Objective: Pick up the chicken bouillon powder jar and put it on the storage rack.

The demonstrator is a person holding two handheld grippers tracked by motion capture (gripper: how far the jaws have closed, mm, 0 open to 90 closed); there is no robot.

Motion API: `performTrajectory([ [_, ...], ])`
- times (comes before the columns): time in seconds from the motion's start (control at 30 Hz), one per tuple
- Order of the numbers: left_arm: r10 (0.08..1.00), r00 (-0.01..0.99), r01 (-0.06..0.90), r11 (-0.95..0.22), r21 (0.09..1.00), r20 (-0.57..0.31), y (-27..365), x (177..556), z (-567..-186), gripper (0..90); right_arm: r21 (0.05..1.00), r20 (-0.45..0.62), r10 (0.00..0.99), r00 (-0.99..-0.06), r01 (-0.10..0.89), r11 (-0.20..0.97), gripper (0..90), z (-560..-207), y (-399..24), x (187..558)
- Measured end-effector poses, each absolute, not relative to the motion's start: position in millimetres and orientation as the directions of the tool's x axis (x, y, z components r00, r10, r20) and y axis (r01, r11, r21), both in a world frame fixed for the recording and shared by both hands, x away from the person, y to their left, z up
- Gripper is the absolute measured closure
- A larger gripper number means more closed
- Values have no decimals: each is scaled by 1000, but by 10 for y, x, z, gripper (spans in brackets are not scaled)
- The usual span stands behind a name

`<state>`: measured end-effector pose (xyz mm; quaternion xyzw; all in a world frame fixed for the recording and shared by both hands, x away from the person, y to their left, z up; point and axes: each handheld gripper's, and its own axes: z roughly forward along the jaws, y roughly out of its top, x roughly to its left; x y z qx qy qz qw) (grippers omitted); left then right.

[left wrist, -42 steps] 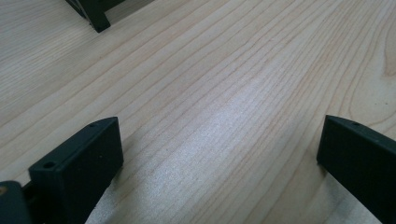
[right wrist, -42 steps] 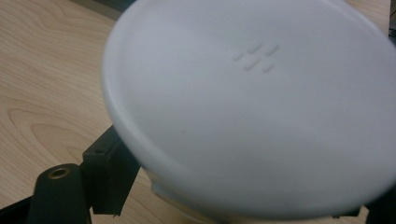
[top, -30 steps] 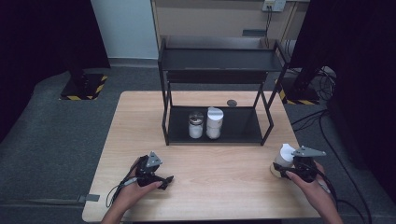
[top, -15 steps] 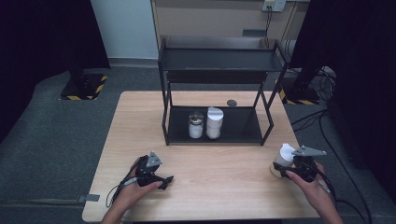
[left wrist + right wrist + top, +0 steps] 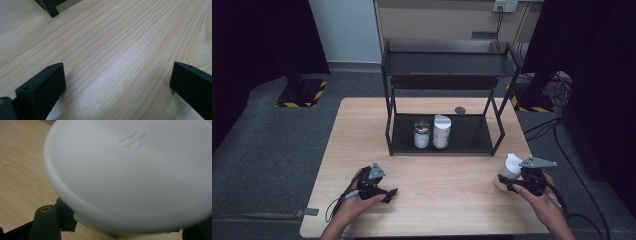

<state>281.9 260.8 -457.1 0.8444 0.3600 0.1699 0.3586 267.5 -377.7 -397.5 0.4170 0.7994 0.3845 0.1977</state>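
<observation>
Barely moved since before: right tool (image 5: 513, 183) clamped on white-lidded jar (image 5: 510, 169), left tool (image 5: 388, 194) apart on worktop (image 5: 447, 195); next, likely lift toward shelf (image 5: 462, 135).

Wooden table (image 5: 452, 200) under black rack (image 5: 447, 95)

From above my side, the high view looks forward and down over the whole wooden table (image 5: 452, 190) to the black rack (image 5: 447, 90) at its far edge. My left gripper's camera sits low, facing along bare tabletop (image 5: 120, 50) toward a rack foot (image 5: 51, 8), ground both views share. My right gripper's camera presses close against a white lid (image 5: 135, 170), seen near right from above (image 5: 511, 162).
</observation>
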Motion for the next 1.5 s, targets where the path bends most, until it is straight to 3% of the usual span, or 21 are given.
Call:
performTrajectory([
  [0.77, 729, 684, 486, -484, 728, 29, 2609, 2819, -4571, 0, 789, 20, 741, -671, 466, 400, 316, -3912, -3310, 2674],
  [1.5, 730, 683, 486, -483, 728, 29, 2607, 2816, -4572, 0, 792, -24, 736, -677, 436, 427, 316, -3850, -2828, 2957],
])
